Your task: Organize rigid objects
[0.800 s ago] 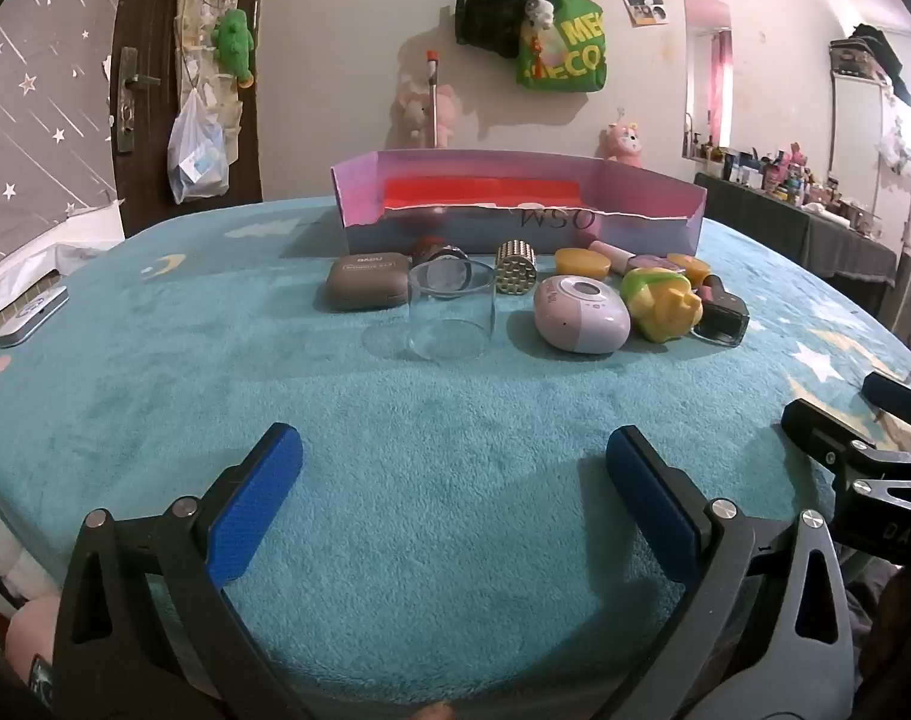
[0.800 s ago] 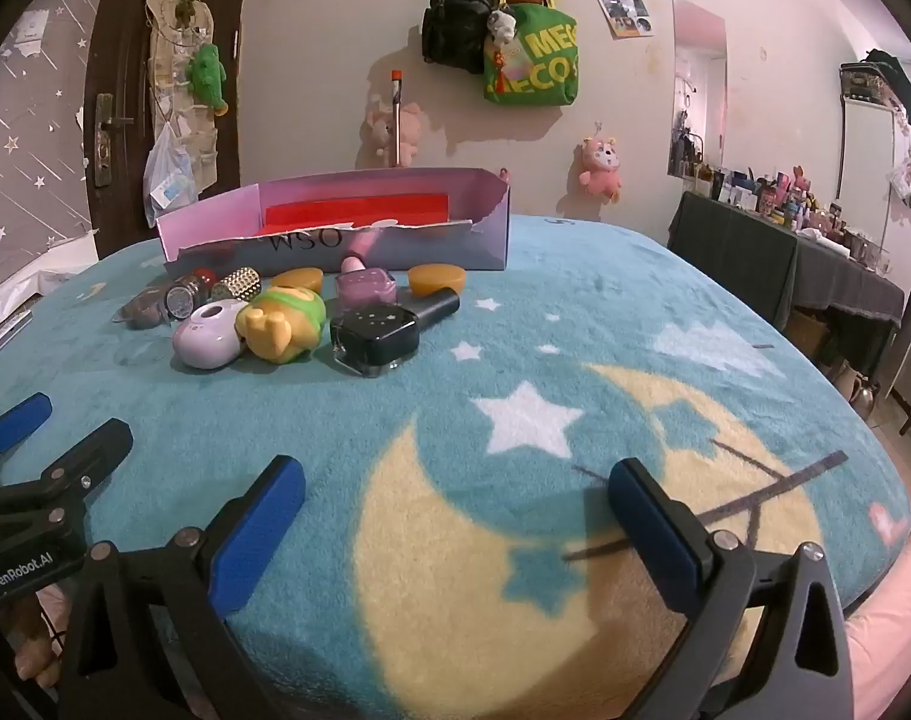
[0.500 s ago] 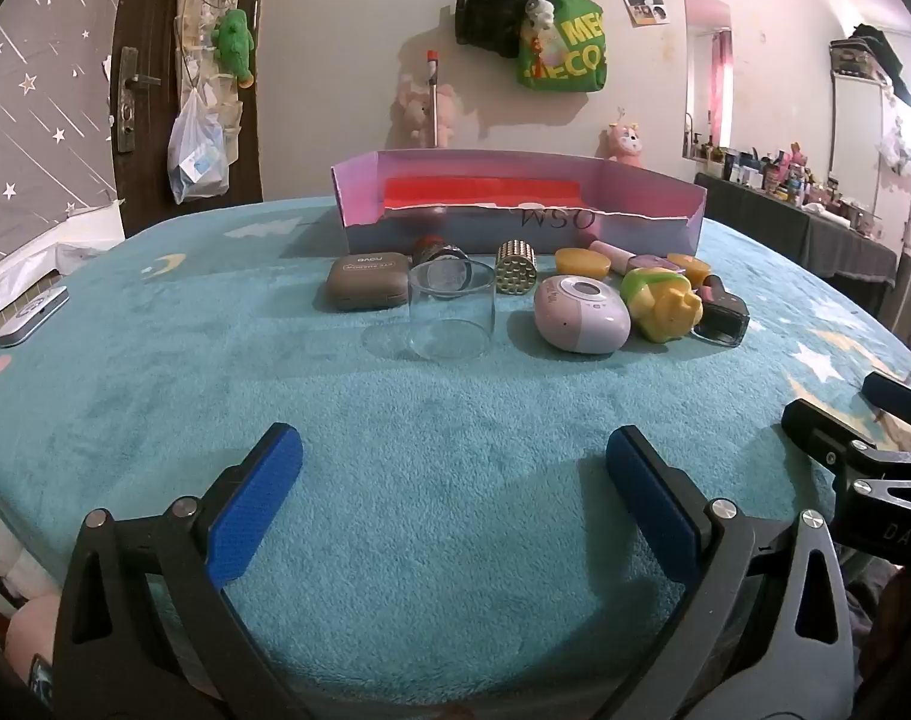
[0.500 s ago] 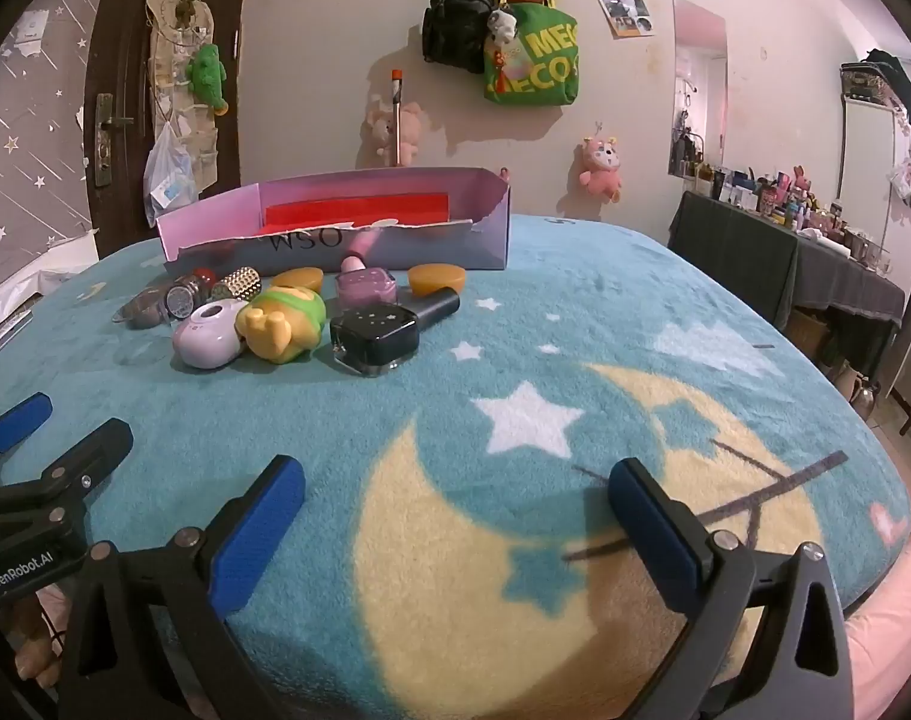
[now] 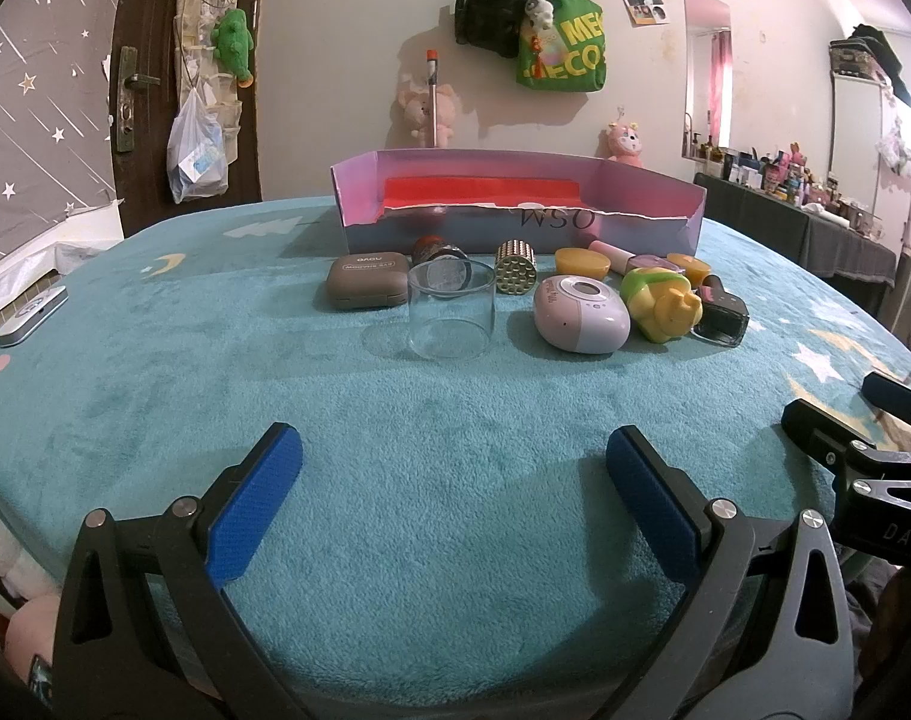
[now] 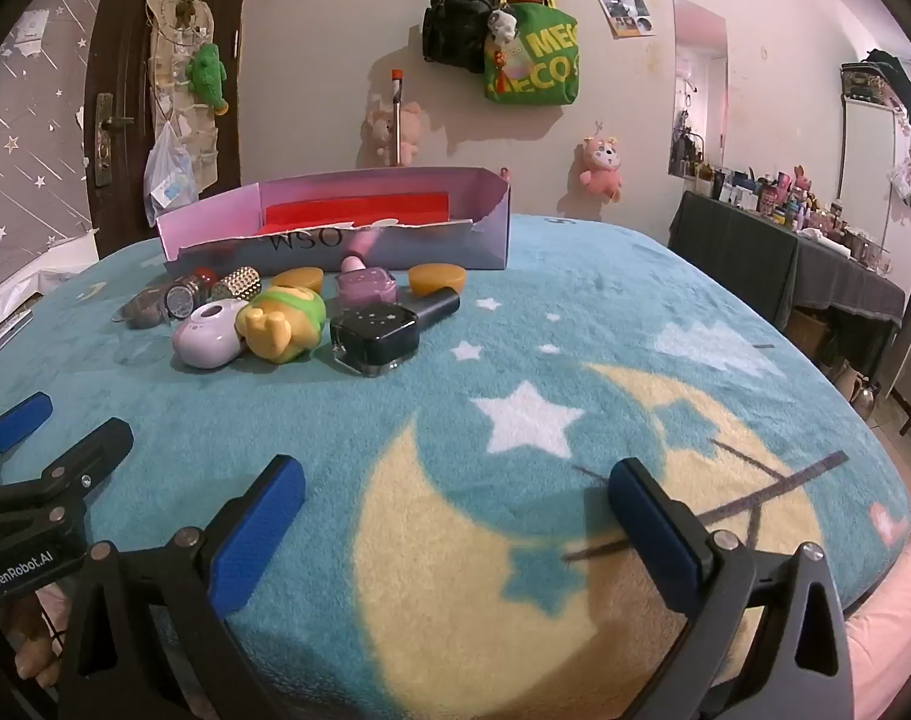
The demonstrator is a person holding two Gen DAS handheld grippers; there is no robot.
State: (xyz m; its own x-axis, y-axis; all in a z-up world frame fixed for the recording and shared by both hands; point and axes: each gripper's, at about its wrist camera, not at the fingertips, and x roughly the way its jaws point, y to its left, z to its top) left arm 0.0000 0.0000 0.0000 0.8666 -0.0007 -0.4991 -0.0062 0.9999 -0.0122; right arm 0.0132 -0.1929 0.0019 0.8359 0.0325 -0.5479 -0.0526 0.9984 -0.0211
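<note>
Several small rigid objects lie in a row on the teal blanket before a pink open box [image 5: 515, 222] [image 6: 335, 228]: a brown case [image 5: 368, 280], a clear glass cup [image 5: 451, 316], a studded cylinder [image 5: 515, 267], a lilac oval device [image 5: 580, 314] [image 6: 206, 333], a yellow-green toy [image 5: 662, 304] [image 6: 284, 322] and a black bottle [image 5: 721, 313] [image 6: 389, 327]. My left gripper [image 5: 452, 459] is open and empty, well short of the cup. My right gripper [image 6: 455, 483] is open and empty over the moon print, right of the row.
A white flat device [image 5: 32, 317] lies at the blanket's far left edge. A dark table with bottles [image 6: 815, 252] stands at the right wall. Bags and plush toys hang on the far wall. A door [image 5: 131, 90] is at the back left.
</note>
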